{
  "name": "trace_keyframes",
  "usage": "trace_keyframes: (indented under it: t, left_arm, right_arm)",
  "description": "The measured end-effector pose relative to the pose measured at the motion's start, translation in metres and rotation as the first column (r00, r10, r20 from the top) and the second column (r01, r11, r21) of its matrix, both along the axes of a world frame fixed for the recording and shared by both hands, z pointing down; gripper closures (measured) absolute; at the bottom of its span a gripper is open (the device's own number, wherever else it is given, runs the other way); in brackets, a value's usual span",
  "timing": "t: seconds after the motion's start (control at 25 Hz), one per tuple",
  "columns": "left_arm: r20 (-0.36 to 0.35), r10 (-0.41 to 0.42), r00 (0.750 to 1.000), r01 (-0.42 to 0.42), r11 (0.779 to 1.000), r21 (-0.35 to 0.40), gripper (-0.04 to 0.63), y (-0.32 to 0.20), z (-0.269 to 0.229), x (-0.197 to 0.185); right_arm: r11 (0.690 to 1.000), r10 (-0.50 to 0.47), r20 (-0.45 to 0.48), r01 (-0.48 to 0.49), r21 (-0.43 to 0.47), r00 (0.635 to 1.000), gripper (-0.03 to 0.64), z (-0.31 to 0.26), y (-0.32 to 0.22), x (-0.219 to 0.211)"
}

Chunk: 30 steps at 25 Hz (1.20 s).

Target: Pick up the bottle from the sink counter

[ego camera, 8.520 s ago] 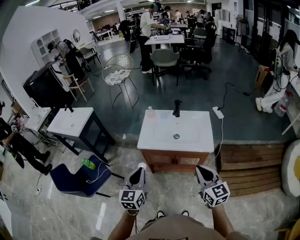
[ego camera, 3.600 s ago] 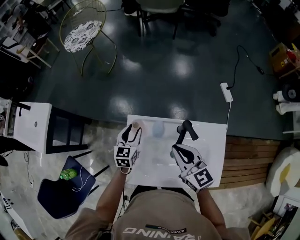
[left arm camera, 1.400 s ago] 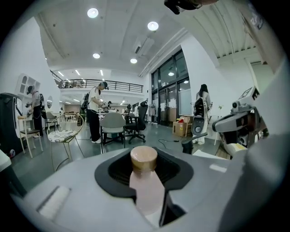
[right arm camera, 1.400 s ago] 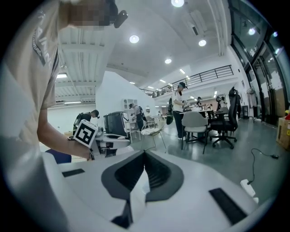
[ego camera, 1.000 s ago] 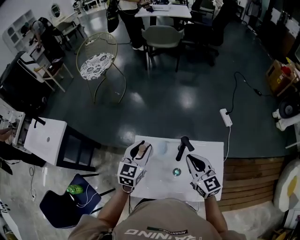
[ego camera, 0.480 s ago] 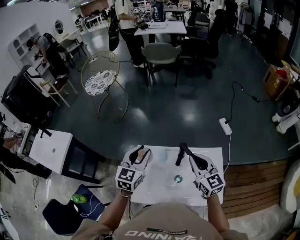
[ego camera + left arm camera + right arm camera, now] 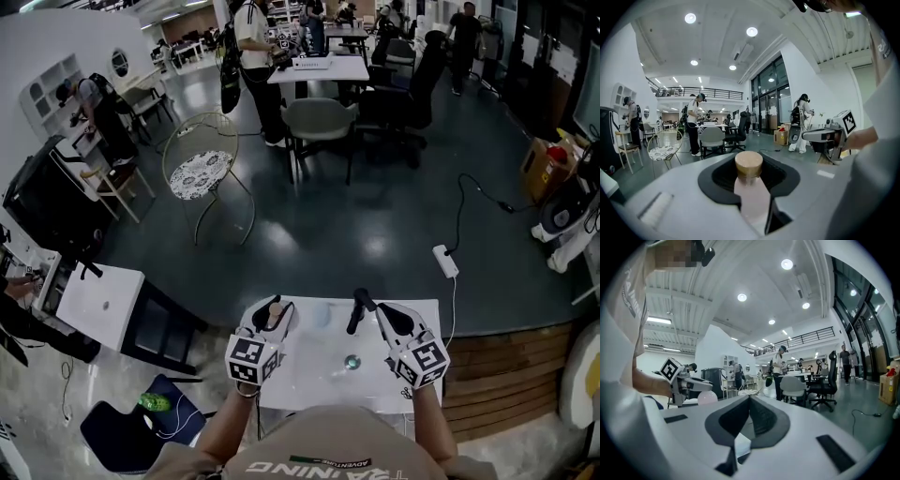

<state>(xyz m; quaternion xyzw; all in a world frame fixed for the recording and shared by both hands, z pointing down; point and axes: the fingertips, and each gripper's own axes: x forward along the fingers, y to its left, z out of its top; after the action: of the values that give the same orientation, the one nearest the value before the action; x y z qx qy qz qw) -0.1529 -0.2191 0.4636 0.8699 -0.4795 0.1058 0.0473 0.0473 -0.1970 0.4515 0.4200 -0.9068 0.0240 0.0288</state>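
Observation:
A pale pink bottle (image 7: pixel 752 199) with a tan cap (image 7: pixel 748 163) stands upright between the jaws of my left gripper (image 7: pixel 749 165), which is shut on it. In the head view the left gripper (image 7: pixel 269 319) holds the bottle (image 7: pixel 274 310) above the left part of the white sink counter (image 7: pixel 309 375). My right gripper (image 7: pixel 382 317) hovers over the counter's right side, just right of the black faucet (image 7: pixel 356 307). Its jaws meet at the tips in the right gripper view (image 7: pixel 750 399), with nothing between them. That view also shows the left gripper (image 7: pixel 691 383) with the bottle (image 7: pixel 708 398).
The basin drain (image 7: pixel 352 361) lies between the two grippers. A white side table (image 7: pixel 98 305) and a blue seat (image 7: pixel 127 422) are at the left, wooden steps (image 7: pixel 506 375) at the right. A wire chair (image 7: pixel 202 169), desks and people stand beyond on the dark floor.
Both grippers have risen a little over the counter, the left one carrying the bottle. The head view has tilted up, so more of the room shows.

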Motion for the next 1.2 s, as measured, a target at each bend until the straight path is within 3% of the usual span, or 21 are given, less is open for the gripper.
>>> trace_keyframes:
  t: [0.72,1.2]
  left_arm:
    - [-0.014,-0.012,1.0,0.012,1.0,-0.007,0.468,0.002,0.005,0.001]
    - [0.0,-0.01,1.0,0.01,1.0,-0.006,0.468,-0.008,0.003,0.0]
  right_arm:
    - [1.0,-0.008,-0.029,0.008,0.003,1.0,0.606,-0.004,-0.001,0.005]
    - [1.0,0.014,0.002,-0.014,-0.017,1.0,0.606,0.001,-0.007,0.009]
